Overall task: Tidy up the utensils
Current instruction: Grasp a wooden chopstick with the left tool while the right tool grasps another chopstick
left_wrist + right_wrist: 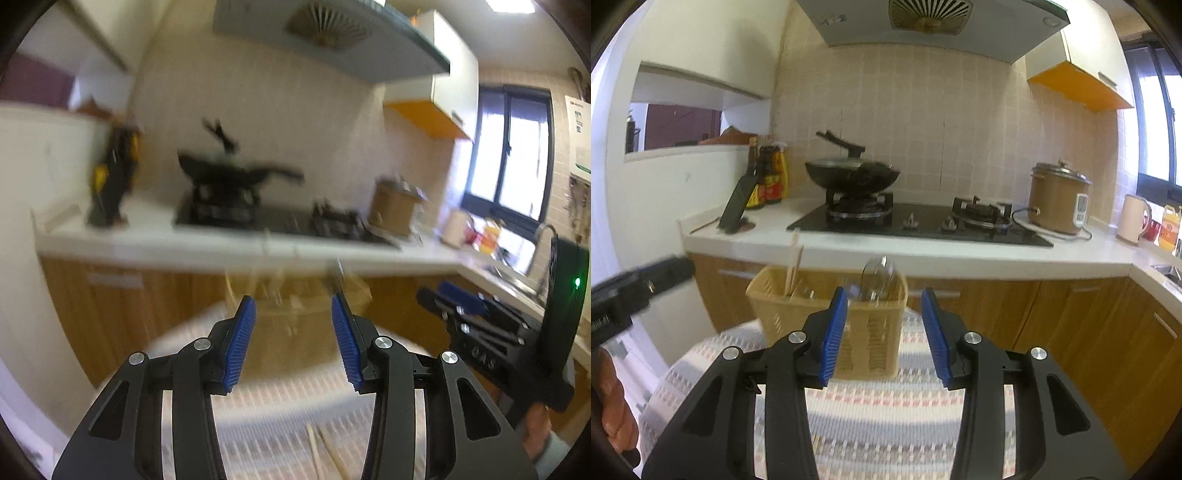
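We see the utensil basket, a pale yellow plastic one with slotted walls, standing on a round table covered by a striped woven cloth, just in front of the kitchen counter. A pair of wooden chopsticks stands upright in its left part, and some shiny metal spoons lean in the middle; their bowls are blurred, so we cannot say how many there are. In the left wrist view two more chopsticks lie on the cloth near the bottom edge, apart from the basket, which there is only a smeared tan shape.

Our right gripper hovers above the cloth with its blue pads wide apart and nothing between them; the basket sits beyond the fingertips. Our left gripper is likewise spread wide and holds nothing, though that view is heavily motion-blurred. Each gripper shows at the edge of the other's view.

Behind the table, the counter carries a black gas hob with a lidded wok on its left burner, sauce bottles to the left, a brown rice cooker to the right, and a cream kettle further right. A range hood hangs above.
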A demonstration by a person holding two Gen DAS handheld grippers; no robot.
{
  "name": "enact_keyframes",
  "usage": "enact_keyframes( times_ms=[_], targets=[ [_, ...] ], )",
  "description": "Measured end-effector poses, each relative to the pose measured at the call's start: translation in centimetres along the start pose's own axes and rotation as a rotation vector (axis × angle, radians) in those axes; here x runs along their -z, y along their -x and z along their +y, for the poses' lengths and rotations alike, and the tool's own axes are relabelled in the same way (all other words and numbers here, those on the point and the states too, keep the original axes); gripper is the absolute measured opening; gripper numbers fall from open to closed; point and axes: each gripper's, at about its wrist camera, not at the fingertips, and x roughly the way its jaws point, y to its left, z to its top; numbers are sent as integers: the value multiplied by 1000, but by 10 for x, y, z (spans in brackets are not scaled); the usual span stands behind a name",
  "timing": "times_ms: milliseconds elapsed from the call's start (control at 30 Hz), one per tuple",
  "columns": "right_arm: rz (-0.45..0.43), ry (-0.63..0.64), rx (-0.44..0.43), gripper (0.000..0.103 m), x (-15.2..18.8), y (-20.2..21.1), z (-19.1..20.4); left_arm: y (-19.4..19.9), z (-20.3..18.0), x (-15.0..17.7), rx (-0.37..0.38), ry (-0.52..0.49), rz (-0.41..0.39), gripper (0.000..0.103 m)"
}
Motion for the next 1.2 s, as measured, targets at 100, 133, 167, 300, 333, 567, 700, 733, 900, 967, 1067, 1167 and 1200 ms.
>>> enact_keyframes(
  times_ms=[100,133,167,300,333,567,700,733,900,967,1067,1167,1200],
  targets=[
    [61,-6,-6,38,22,3,3,-8,5,28,1,13,116,41],
    [83,-11,-7,38,29,3,3,-10,7,35,-3,15,146,41],
    [103,-18,-9,38,36,2,3,-15,9,45,-6,21,191,41],
    [231,-60,-47,38,61,-9,-1,-37,16,78,30,67,363,41],
    [271,-65,-56,38,66,-13,-2,-43,17,85,41,78,403,41],
    [470,-76,-83,38,94,-34,-2,-67,18,111,90,129,512,41],
    [558,-112,-105,38,108,-45,-7,-78,15,121,74,117,558,40],
    [583,-121,-107,38,111,-48,-8,-84,15,124,54,114,584,39],
    [652,-155,-130,38,119,-56,-14,-106,3,127,4,96,658,34],
    [655,-168,-134,38,120,-57,-17,-114,-3,125,-10,78,674,33],
    [655,-182,-135,38,121,-57,-23,-127,-15,125,-25,49,697,28],
    [656,-180,-136,38,120,-59,-22,-140,-32,124,-68,1,696,22],
    [656,-177,-137,38,120,-59,-21,-143,-34,123,-80,-9,695,19]
  ],
)
